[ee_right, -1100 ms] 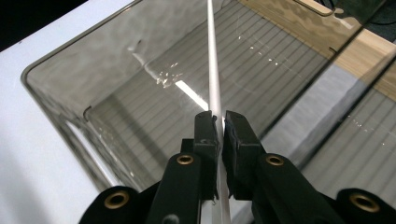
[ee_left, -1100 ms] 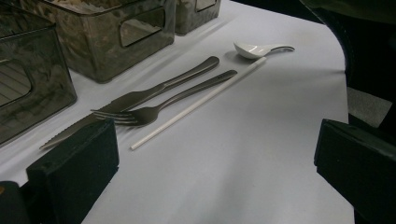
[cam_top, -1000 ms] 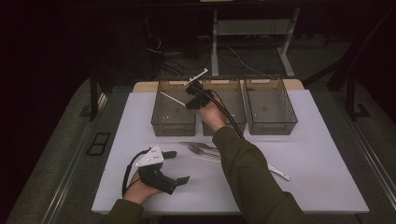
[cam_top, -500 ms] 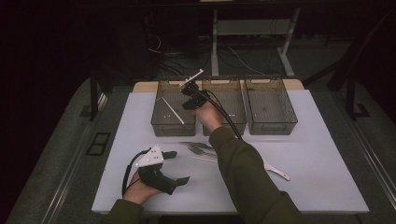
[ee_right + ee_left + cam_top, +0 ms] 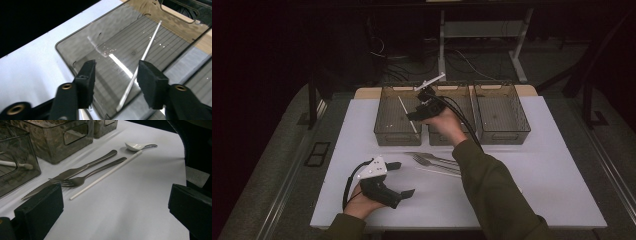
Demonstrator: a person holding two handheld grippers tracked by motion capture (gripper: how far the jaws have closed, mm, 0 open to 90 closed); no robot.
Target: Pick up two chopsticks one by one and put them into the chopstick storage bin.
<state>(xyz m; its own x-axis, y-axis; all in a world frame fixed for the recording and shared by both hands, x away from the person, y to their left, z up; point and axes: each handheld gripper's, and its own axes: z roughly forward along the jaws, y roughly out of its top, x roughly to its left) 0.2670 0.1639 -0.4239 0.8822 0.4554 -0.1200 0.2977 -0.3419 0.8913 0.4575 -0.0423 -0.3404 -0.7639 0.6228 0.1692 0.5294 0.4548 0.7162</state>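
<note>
A thin white stick (image 5: 407, 114) lies slanted on the floor of the left-hand clear bin (image 5: 384, 129); in the right gripper view the stick (image 5: 140, 67) runs across the bin's ribbed floor. My right gripper (image 5: 412, 117) hangs over that bin's right side. Its jaws have just been opening, and the right gripper (image 5: 116, 77) now stands open with nothing between its pads. My left gripper (image 5: 404, 177) rests on the white table at the lower left. The left gripper (image 5: 115, 207) is open and empty.
A knife (image 5: 75, 171), a fork (image 5: 95, 173), a second white stick (image 5: 107, 173) and a white spoon (image 5: 136, 145) lie on the table in front of the bins. The middle bin (image 5: 464, 95) and the right bin (image 5: 502, 112) stand beside the left one.
The white stick that my right gripper held over the left bin now lies inside that bin. The right gripper has opened and drawn back a little. My left hand has not moved.
</note>
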